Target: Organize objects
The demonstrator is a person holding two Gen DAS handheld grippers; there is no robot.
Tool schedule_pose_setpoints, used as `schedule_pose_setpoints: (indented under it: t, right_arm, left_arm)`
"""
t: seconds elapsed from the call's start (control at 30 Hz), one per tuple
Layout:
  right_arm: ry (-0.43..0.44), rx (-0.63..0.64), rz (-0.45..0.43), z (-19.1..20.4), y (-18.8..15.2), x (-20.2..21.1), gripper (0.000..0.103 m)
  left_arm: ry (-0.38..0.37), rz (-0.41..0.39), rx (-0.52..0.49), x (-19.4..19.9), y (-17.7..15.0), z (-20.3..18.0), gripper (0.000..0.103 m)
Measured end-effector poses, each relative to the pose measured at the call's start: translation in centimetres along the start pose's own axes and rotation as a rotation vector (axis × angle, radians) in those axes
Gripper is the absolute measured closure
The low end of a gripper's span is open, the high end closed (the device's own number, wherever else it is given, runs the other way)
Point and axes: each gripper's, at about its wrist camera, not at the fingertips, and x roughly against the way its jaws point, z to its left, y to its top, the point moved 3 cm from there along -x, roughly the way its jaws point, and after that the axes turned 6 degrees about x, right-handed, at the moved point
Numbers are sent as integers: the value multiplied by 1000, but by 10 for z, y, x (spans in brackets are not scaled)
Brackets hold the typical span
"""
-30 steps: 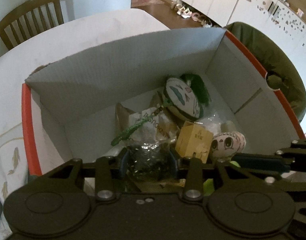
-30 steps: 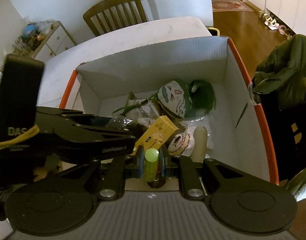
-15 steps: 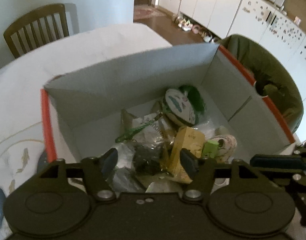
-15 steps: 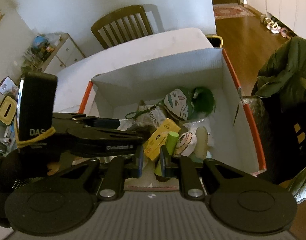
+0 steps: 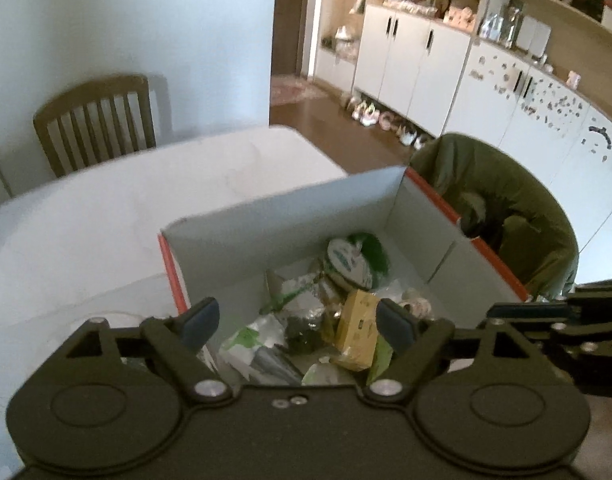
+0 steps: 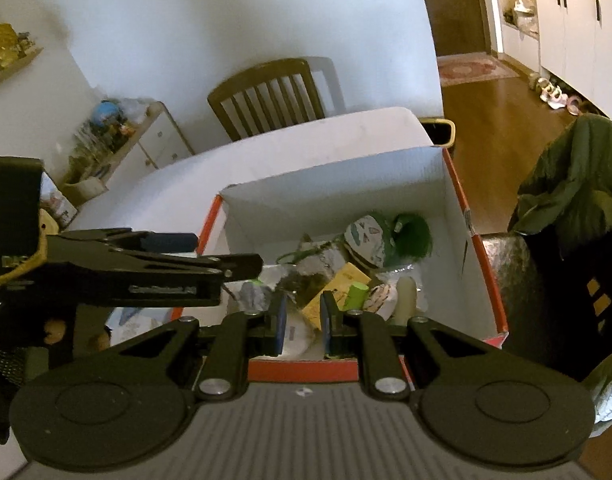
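A white cardboard box with orange edges [image 5: 290, 216] stands on the table and holds several loose items. Among them are a white mask with green hair [image 5: 350, 264], a small yellow carton [image 5: 358, 332], a dark crinkly packet [image 5: 302, 332] and a lime green tube [image 6: 356, 294]. My left gripper [image 5: 298, 318] hangs above the box's near left corner. Its jaws are opening wide with nothing between them. My right gripper [image 6: 303, 316] hovers over the near rim [image 6: 306, 372], shut and holding nothing. The left gripper's fingers [image 6: 166, 242] show side-on at the left of the right wrist view.
The box sits at the right end of a white table [image 5: 106, 220]. A wooden chair [image 5: 94, 120] stands behind the table by the wall. An olive jacket [image 5: 506, 208] hangs over a chair right of the box. A cluttered low cabinet [image 6: 118, 136] stands at the far left.
My left gripper let go of the dark packet, which now lies in the box, and opened wide. Both grippers rose and drew back. The green tube lies right of my right fingers.
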Motion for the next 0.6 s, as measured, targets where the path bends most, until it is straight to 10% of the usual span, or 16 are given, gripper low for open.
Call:
schedule_pose_setpoints:
  t: [0.6]
  right_arm:
    - [-15,114,-111,29,-18,24,70]
  left_arm:
    - [-9,-159,-17,90,-25,-3,4]
